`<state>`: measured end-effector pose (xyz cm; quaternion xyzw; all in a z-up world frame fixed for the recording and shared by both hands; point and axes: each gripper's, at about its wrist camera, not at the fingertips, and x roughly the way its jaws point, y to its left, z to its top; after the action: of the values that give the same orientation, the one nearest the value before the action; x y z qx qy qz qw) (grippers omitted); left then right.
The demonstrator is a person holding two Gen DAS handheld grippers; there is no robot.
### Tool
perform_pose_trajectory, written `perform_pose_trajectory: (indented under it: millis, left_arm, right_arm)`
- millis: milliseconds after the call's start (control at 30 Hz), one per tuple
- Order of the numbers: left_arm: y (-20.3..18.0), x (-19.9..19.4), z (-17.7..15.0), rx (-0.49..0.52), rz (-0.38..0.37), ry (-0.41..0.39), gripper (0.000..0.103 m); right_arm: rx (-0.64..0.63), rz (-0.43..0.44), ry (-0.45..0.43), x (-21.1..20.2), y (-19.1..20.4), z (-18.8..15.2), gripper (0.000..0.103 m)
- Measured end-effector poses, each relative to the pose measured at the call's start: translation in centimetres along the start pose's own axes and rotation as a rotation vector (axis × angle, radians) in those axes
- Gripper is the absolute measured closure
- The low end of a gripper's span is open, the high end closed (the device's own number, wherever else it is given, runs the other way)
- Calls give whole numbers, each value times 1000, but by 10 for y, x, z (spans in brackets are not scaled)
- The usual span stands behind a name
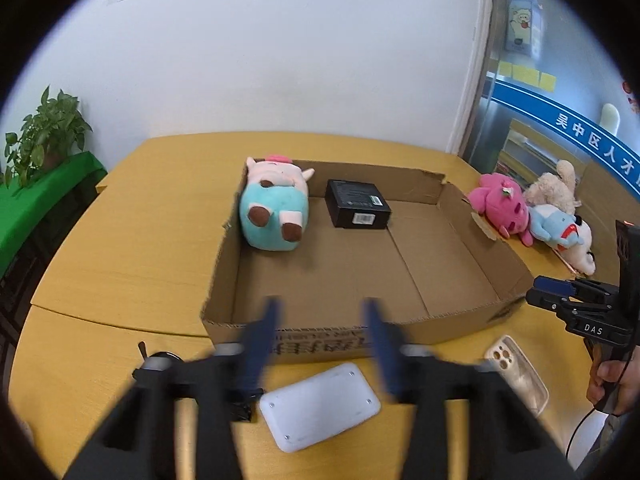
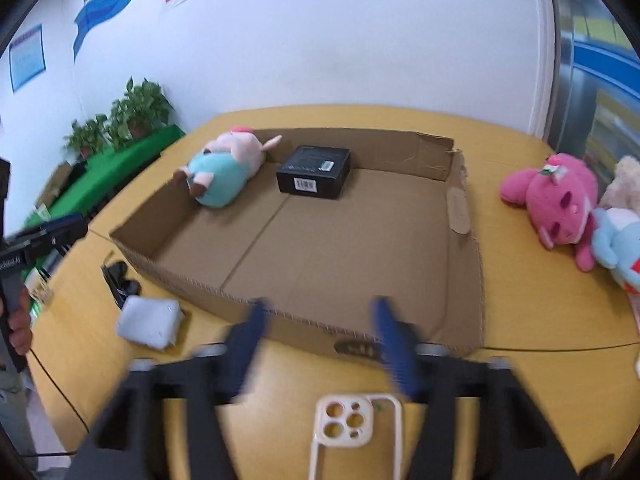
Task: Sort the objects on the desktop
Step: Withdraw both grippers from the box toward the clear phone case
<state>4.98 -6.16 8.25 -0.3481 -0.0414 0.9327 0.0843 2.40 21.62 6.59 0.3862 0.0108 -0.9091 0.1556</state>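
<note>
Both claws, left gripper (image 1: pixel 324 336) and right gripper (image 2: pixel 320 336), stood apart, gripping nothing; blurred, hasty reaches risked knocking the case (image 2: pixel 354 436) or pad (image 1: pixel 318 406) aside.

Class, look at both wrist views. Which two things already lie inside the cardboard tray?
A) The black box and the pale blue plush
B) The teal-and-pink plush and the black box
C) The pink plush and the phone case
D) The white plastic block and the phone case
B: the teal-and-pink plush and the black box sit on the floor of the cardboard tray, at its far end; the other items lie outside its walls, on the table.
</note>
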Motion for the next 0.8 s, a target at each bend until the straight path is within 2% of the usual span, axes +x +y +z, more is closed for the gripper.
perform_pose_trajectory:
  millis: [67,133,167,200,233,267,367,500,700,800]
  left_arm:
    - [-2,0,-4,-10,-13,-2,85]
    - [-4,-2,-9,-22,19,-17,81]
    - [-3,-2,-10,-28,26,-15,70]
    - [-3,-2,-13,-34,25,-15,62]
    - [-3,-5,-18,-41,27,-20,45]
    - [-4,-7,-21,-47,30,-31,36]
    - [-9,-11,-30,-41,12,-39,35]
    - [-24,-7,-45,-8,-28,-2,35]
    - [-54,12,-72,36,-89,65,35]
    - [-68,27,-83,51,-121,114,35]
  right_arm:
    - [3,11,-9,-5,0,-7,63]
    - [7,12,-17,-11,-2,-18,30]
    - [13,10,-26,-16,-5,-23,6]
    - [21,8,-40,-21,-8,-29,3]
    - [25,8,-40,-23,-10,-33,3]
    - [32,7,-33,-25,-14,-39,3]
    - [62,20,-24,-27,-24,-48,3]
    - [82,51,6,-27,-27,-63,3]
    - [3,-45,150,-3,-16,-109,3]
    - [-3,-64,214,6,-19,-131,3]
